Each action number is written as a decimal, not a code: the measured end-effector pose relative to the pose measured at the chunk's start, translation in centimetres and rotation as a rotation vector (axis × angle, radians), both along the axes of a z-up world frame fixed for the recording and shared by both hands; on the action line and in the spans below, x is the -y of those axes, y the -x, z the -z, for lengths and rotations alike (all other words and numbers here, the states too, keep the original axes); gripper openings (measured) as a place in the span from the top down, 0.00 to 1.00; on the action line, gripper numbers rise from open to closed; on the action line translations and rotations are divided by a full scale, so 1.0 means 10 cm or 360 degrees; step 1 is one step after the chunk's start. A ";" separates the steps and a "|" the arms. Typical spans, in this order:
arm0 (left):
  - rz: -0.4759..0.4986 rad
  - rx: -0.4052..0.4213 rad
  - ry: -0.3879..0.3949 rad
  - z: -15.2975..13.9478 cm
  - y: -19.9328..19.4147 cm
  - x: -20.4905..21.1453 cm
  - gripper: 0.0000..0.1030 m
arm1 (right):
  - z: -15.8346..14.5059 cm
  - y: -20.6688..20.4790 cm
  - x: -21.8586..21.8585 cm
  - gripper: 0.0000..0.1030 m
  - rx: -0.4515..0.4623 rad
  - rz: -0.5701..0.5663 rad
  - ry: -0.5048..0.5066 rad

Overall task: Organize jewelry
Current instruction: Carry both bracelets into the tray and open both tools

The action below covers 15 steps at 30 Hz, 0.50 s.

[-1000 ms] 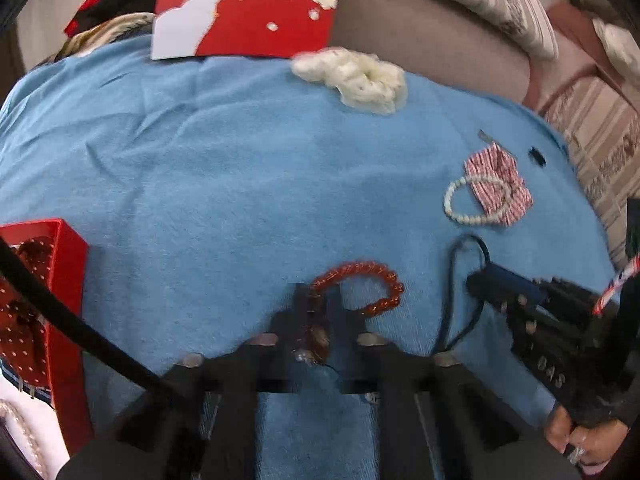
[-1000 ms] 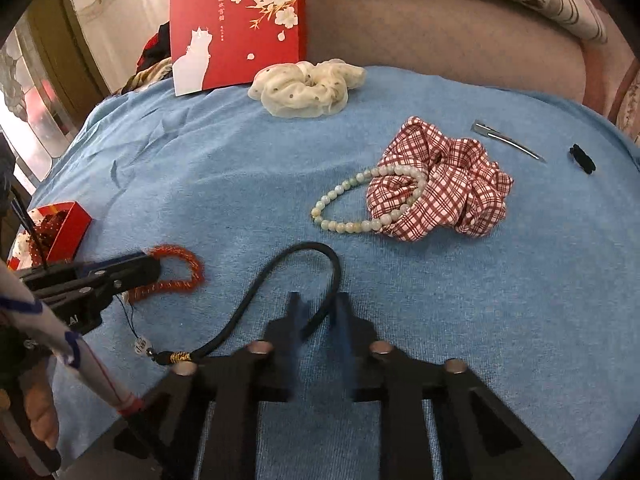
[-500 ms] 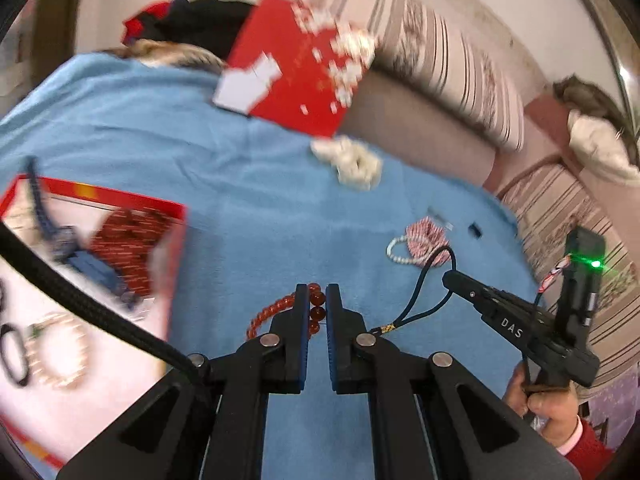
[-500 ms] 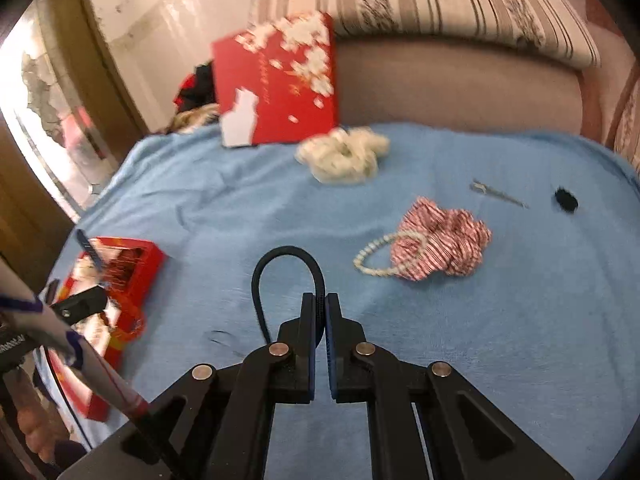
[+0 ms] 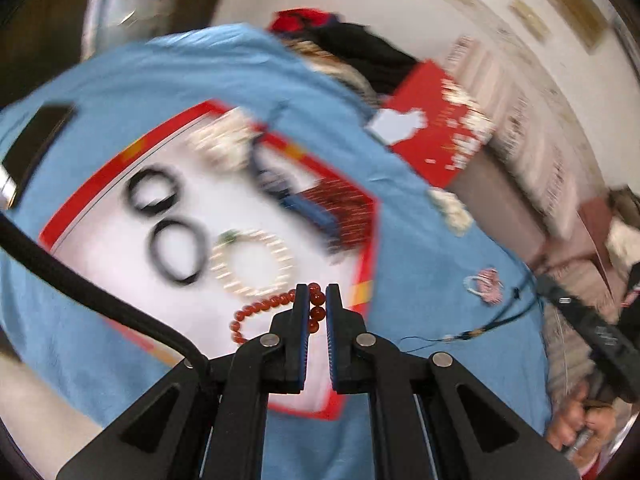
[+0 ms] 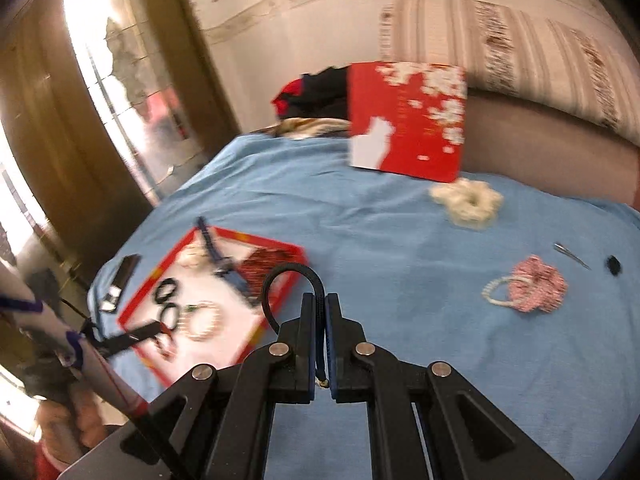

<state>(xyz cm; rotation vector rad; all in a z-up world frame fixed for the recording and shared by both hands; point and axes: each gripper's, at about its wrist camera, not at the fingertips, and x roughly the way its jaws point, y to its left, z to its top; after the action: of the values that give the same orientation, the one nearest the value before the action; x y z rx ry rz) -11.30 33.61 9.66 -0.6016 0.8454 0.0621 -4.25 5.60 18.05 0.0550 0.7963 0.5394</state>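
I carry two pieces toward the red box (image 5: 362,216) on the blue bedspread (image 6: 380,240), and the step in hand, as I judge it, is to set each down on the box's white lining without tangling. The left tool (image 5: 317,300) is pinched almost shut on the red bead bracelet (image 5: 264,308), which hangs in a loop over the near edge of the box, just beside the pearl bracelet (image 5: 252,264) lying inside. The right tool (image 6: 320,312) is closed on the black cord necklace (image 6: 290,276), whose loop arches up over the fingertips while a small gold end dangles below the jaws; it hangs near the box, on the side toward the cream scrunchie (image 6: 468,202).

To do this well, I would lower the red beads onto bare lining, away from the pearls and the two black hair ties (image 5: 168,224) (motion blur hides how much free room is there), and open only once the beads rest. The cord should follow to a separate spot, laid loosely. Well apart from the box, a pale bead bracelet (image 6: 498,292) touching a red checked scrunchie (image 6: 540,286) is yet to be gathered.
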 end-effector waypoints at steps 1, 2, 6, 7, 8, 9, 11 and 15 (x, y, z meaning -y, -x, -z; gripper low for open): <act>-0.0043 -0.0023 0.0025 0.09 0.04 -0.10 0.93 | -0.02 0.02 -0.12 0.95 -0.0006 -0.0031 -0.0005; -0.0068 -0.0035 0.0035 0.13 0.05 -0.15 0.93 | -0.02 0.03 -0.21 0.95 -0.0012 -0.0058 -0.0008; -0.0222 -0.0086 0.0053 0.34 0.14 -0.45 0.93 | -0.10 0.11 -0.68 0.95 -0.0006 -0.0185 -0.0006; -0.0254 -0.0093 0.0029 0.36 0.15 -0.50 0.93 | -0.12 0.12 -0.76 0.95 -0.0007 -0.0210 -0.0015; -0.0275 -0.0100 0.0011 0.37 0.16 -0.53 0.93 | -0.14 0.13 -0.90 0.95 -0.0023 -0.0249 -0.0040; -0.0307 -0.0111 -0.0010 0.39 0.17 -0.58 0.93 | -0.14 0.13 -0.98 0.95 -0.0042 -0.0275 -0.0064; -0.0338 -0.0113 -0.0015 0.42 0.18 -0.63 0.93 | -0.08 0.10 -1.16 0.95 -0.0104 -0.0312 -0.0112; -0.0405 -0.0096 -0.0051 0.42 0.23 -0.72 0.93 | 0.29 0.00 -1.44 0.95 -0.0259 -0.0316 -0.0090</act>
<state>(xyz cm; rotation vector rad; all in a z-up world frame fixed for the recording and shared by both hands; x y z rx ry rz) -13.57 40.76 5.46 -0.6774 0.8211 0.3259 -4.21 19.96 15.17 0.0733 0.9510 0.7523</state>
